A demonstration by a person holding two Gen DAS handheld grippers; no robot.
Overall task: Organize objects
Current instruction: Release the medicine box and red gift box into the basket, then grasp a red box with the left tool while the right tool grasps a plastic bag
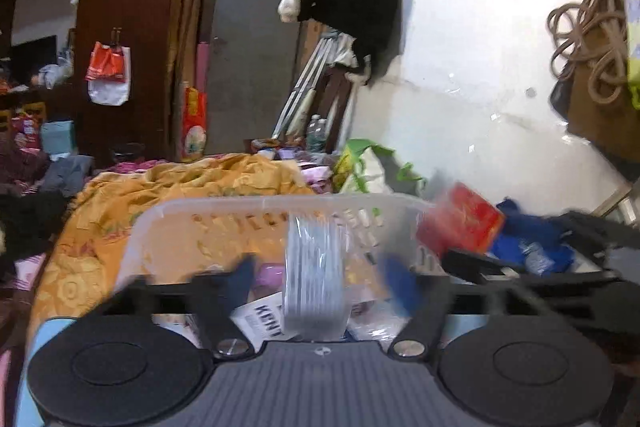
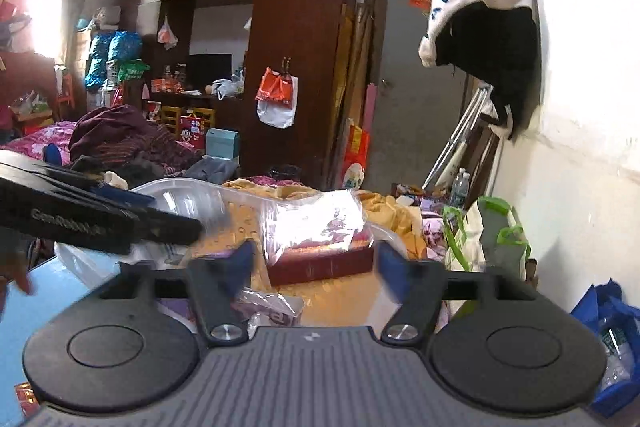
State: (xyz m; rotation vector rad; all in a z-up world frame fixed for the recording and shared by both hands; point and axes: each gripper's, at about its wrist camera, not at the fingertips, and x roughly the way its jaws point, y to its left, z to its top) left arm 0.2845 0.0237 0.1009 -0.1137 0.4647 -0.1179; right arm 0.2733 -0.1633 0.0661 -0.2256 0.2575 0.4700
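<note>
Basket (image 1: 248, 211), translucent slotted plastic, is lying on orange bedding (image 1: 100, 239). Left gripper (image 1: 320, 279) is spreading wide around a clear ribbed packet (image 1: 316, 279). Only the right view is showing the right gripper (image 2: 316, 267) gaping around a wrapped red box (image 2: 320, 263).

cluttered home bedroom: wardrobe (image 2: 296, 39), bed (image 2: 36, 141), hanging jacket (image 2: 486, 39).

Dark wooden wardrobe (image 2: 296, 39) beside a grey door (image 2: 416, 87); white hooded jacket (image 2: 480, 27) hanging on the wall; orange blanket (image 1: 168, 187) over the bed.
</note>
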